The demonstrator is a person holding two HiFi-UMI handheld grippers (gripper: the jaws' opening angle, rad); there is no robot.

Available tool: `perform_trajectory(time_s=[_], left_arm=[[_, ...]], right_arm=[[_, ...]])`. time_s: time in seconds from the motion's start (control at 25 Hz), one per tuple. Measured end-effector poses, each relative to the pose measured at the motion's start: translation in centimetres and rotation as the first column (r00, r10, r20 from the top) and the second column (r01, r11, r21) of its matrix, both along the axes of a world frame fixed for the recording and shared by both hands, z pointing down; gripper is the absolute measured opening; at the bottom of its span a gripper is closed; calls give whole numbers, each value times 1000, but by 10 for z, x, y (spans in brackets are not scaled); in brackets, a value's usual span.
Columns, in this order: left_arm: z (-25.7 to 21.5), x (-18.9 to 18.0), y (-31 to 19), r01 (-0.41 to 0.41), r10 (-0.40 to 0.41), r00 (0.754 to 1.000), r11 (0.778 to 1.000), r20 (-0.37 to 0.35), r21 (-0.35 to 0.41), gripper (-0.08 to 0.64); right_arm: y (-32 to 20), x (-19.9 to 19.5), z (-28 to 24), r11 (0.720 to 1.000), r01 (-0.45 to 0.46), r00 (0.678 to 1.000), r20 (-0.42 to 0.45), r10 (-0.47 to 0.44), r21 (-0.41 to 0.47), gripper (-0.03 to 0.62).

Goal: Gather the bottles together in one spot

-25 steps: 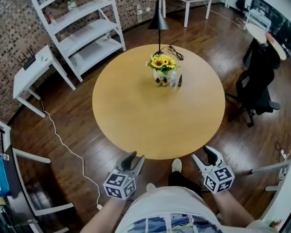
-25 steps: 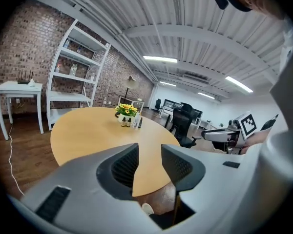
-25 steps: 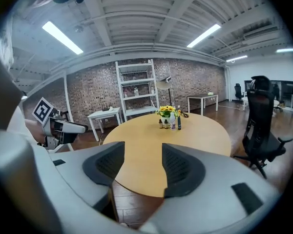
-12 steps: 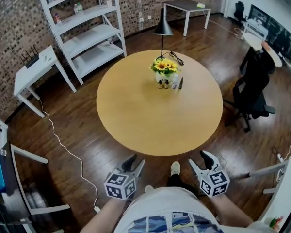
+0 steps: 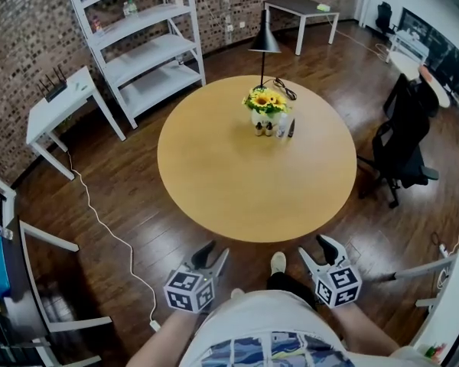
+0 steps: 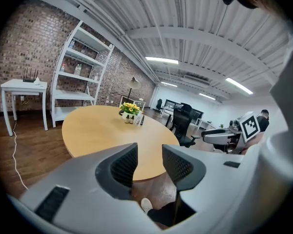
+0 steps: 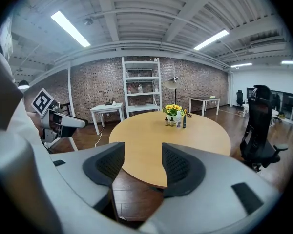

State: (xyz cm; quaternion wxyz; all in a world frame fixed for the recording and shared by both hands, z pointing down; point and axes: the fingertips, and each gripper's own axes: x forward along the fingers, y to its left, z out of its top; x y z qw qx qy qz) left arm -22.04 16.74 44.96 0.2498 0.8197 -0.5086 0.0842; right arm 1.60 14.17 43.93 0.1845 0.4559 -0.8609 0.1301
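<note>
Bottles: by flowers, table's far edge.
Left gripper: jaws apart, just opened wider, empty.
Right gripper: jaws apart, empty.

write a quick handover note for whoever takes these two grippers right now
Left gripper: open and empty; its jaws have just opened a little further. It is held short of the round table.
Right gripper: open and empty, also short of the table.
Bottles: a small cluster on the table's far side, right in front of the sunflower vase.
Done: those bottles already stand together.
Left: probably little on the table. The white shelf holds small items that may be bottles, too small to tell. Check before finishing.
</note>
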Motion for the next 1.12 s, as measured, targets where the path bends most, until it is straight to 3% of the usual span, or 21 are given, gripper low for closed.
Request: perform_trajectory(time_s=[0.24,0.48,0.8,1.12], left_arm=[[3,-7,-14,24,-24,1000,1000,14,-16,160],[-3,5,-27,3,-2,1000,1000,29,-6,160],[-5,12,-21,-26,26,999,1000,21,8,160],[2,-5,7,-12,12,1000,1000,20,-1,160]], right_arm=[[-16,5,6,999,2,1000,-27,-3,-37,261],[-25,16,-5,1000,1,999,-41,-1,-15,261],[-3,18,3,1000,-11,997,-76,10,-19,260],[21,0,8,1000,11,995,-99,-13,-20,261]])
